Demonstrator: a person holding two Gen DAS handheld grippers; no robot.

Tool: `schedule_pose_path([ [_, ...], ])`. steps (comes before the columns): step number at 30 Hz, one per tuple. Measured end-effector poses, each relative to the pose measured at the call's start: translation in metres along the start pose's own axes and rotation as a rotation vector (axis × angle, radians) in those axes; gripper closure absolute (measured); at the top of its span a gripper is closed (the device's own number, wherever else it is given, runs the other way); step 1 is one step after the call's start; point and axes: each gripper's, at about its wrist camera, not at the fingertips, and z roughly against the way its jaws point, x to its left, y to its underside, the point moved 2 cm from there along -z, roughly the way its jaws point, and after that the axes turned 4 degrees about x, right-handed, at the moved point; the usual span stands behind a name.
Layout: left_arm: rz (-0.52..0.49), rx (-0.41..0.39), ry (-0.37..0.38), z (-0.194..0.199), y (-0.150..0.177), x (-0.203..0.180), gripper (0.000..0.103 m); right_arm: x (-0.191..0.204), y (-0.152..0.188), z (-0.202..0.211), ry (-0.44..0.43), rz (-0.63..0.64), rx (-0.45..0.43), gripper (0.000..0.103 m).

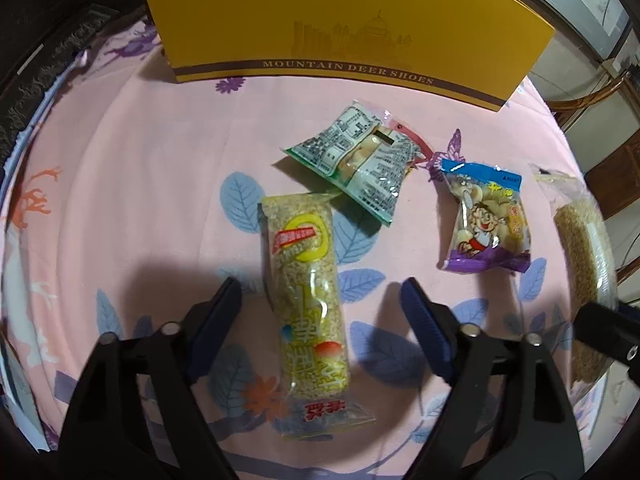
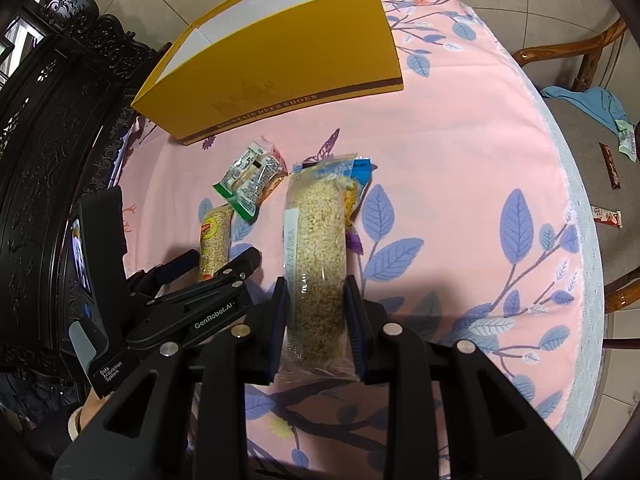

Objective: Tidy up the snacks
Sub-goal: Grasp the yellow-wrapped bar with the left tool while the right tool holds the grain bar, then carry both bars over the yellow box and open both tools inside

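Over pink tablecloth [image 2: 460,152], right gripper [image 2: 316,304] clamps rice bar [image 2: 316,248].

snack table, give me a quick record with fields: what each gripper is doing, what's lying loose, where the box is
left gripper: open, fingers either side of a yellow rice bar lying on the cloth
right gripper: shut on a second rice bar, back side showing
loose snacks: green packet, purple biscuit bag
box: yellow shoe box, open top, at the far side of the table
surface: pink floral tablecloth
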Motion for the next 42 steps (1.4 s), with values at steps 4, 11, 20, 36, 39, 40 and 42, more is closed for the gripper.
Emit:
schedule_pose_path([
  [4, 0.000, -0.022, -0.019, 0.006, 0.002, 0.008, 0.061, 0.000, -0.001, 0.001, 0.001, -0.001, -0.005, 0.075],
  [11, 0.045, -0.025, 0.055, 0.018, 0.012, 0.023, 0.074, 0.002, 0.000, 0.004, 0.001, 0.008, -0.019, 0.075],
  [20, 0.081, -0.161, 0.135, 0.074, 0.019, 0.046, 0.074, 0.012, 0.000, 0.010, -0.013, 0.037, -0.045, 0.075],
  [36, 0.068, -0.426, 0.195, 0.167, -0.068, 0.048, 0.074, 0.044, -0.060, 0.069, -0.085, 0.117, -0.241, 0.075],
  [39, 0.042, -0.479, 0.223, 0.183, -0.102, 0.042, 0.074, 0.055, -0.094, 0.089, -0.109, 0.144, -0.305, 0.075],
  [40, 0.033, -0.496, 0.232, 0.189, -0.115, 0.039, 0.074, 0.060, -0.105, 0.095, -0.103, 0.162, -0.331, 0.075],
  [42, 0.032, -0.531, 0.270, 0.200, -0.146, 0.037, 0.074, 0.069, -0.134, 0.108, -0.107, 0.196, -0.378, 0.075],
])
